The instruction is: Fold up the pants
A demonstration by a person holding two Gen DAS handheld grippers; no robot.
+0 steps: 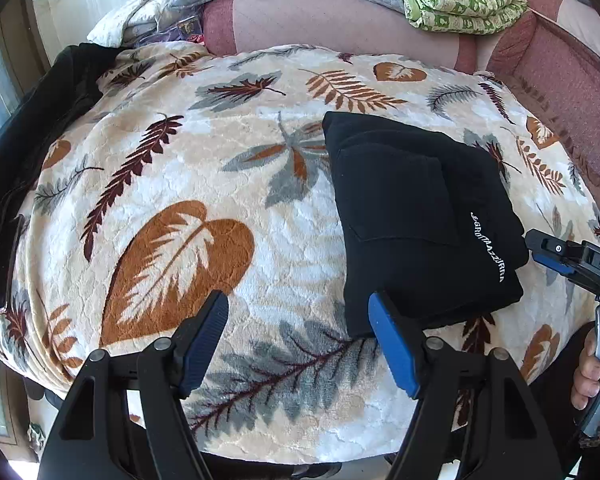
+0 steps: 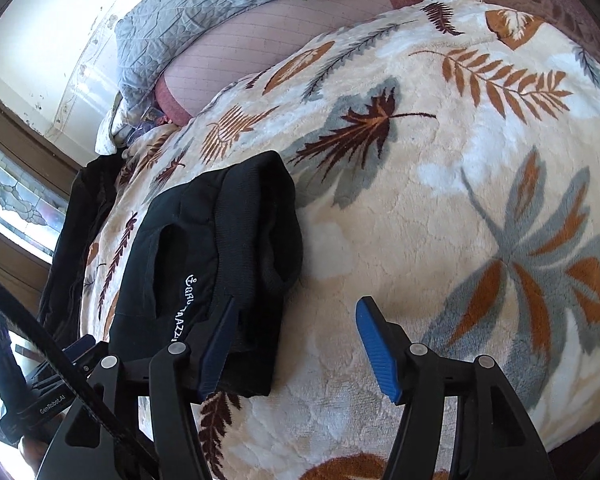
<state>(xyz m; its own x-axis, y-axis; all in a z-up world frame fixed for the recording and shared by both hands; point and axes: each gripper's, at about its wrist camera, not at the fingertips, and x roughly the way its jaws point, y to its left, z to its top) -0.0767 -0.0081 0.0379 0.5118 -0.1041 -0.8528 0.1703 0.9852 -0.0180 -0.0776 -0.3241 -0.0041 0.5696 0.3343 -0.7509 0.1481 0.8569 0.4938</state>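
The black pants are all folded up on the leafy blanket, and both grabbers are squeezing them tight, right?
Not quite. The black pants do lie folded on the leafy blanket, but the left hand-held gripper and the right hand-held gripper are both open and hold nothing, as both wrist views show.

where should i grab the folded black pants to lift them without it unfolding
Pinch the thick stacked edge of the folded black pants nearest the left claw, coming in low from the front: all layers meet there, so one pinch should catch them all.
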